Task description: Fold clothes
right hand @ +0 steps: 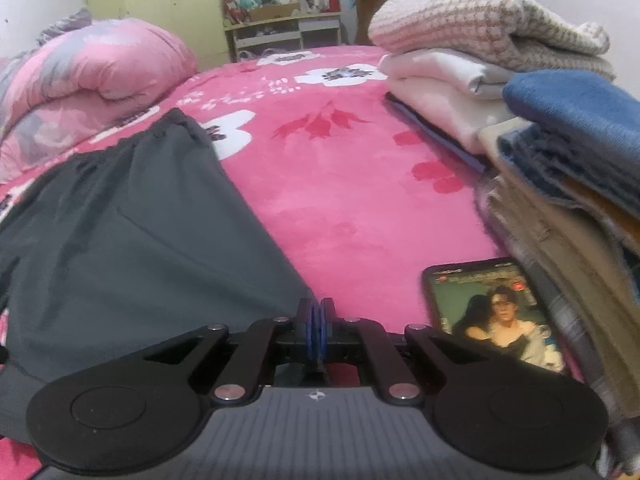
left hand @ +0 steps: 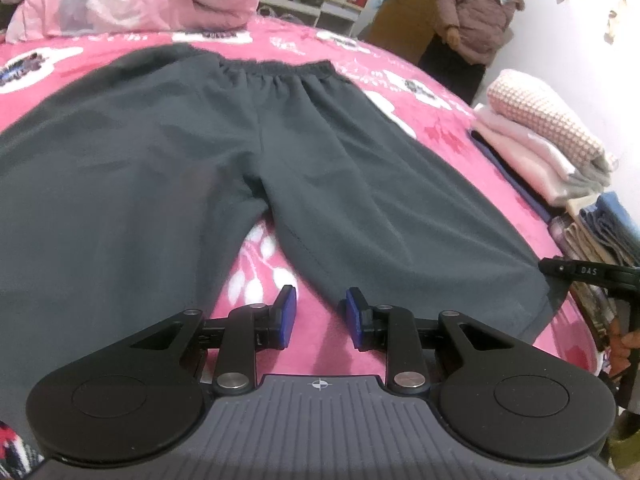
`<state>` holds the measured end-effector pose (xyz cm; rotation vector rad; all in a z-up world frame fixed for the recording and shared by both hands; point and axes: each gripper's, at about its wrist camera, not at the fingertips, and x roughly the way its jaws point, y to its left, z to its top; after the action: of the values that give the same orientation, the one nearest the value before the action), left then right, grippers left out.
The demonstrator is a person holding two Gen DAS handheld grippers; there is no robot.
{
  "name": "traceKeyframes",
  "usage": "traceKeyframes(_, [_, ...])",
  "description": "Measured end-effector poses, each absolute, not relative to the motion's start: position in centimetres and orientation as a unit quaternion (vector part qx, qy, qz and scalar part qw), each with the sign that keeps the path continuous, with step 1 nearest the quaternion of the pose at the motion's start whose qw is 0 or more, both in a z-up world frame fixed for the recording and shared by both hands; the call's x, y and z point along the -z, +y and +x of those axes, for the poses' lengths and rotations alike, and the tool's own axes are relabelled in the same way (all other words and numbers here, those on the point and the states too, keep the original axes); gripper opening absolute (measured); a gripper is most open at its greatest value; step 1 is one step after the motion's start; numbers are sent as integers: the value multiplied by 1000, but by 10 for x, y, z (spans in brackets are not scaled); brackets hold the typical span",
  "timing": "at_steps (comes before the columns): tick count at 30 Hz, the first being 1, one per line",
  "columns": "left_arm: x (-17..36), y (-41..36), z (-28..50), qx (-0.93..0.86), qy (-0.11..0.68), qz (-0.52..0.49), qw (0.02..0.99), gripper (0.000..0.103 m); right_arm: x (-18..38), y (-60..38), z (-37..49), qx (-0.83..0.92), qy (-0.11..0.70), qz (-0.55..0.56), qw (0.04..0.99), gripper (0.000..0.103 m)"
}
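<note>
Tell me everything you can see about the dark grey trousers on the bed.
The dark grey trousers lie flat and spread open on the pink flowered bedspread, with the gathered elastic waistband at the far end and both legs running toward the cameras. The cloth looks soft, matte and plain, with a stitched seam along one inner leg. The legs part in a V that shows the bedspread. The right gripper sits shut at one leg's hem corner; whether it pinches cloth is unclear.
</note>
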<state>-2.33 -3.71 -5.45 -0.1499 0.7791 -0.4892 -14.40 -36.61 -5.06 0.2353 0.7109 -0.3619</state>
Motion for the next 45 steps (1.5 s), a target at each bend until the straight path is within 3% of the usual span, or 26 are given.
traceKeyframes(5, [43,-37,-32,242,335,-61,909,32,25,-359,-155,206,316,81,923,6])
traceKeyframes(9, [50,-57,-33,280,345,-45,895,32,3,-345,-153,146,274,86,947,6])
traceKeyframes(15, [69,-80,-55,333,366,-25,869,32,21,-298,-120,-4,317,60,947,6])
traceKeyframes(18, [64,-62,-63,352,372,-51,857,33,48,-284,-108,-48,385,33,921,6])
traceKeyframes(22, [50,-14,-73,340,365,-108,860,33,43,-285,-116,-54,404,7,913,7])
traceKeyframes(27, [41,30,-85,263,339,-90,899,33,2,-250,-107,-145,343,20,928,7])
traceKeyframes(29, [44,34,-89,240,337,-68,908,33,-1,-224,-91,-212,344,62,912,11])
traceKeyframes(31, [48,34,-93,226,338,-42,913,33,7,-202,-73,-258,363,109,889,32])
traceKeyframes(37, [75,-2,-99,207,330,81,917,32,41,-168,-21,-268,431,203,837,33])
traceKeyframes(39, [78,1,-102,203,320,83,922,26,51,-163,-13,-254,442,204,835,29])
traceKeyframes(40, [78,4,-103,202,318,79,923,14,56,-160,-11,-247,447,196,837,17])
traceKeyframes(42, [78,11,-104,201,318,66,924,4,60,-157,-16,-236,447,182,843,5])
traceKeyframes(43, [77,15,-104,203,320,57,924,2,60,-158,-19,-234,446,179,845,0])
traceKeyframes(45, [75,23,-104,209,325,38,922,1,60,-160,-25,-229,445,175,848,0])
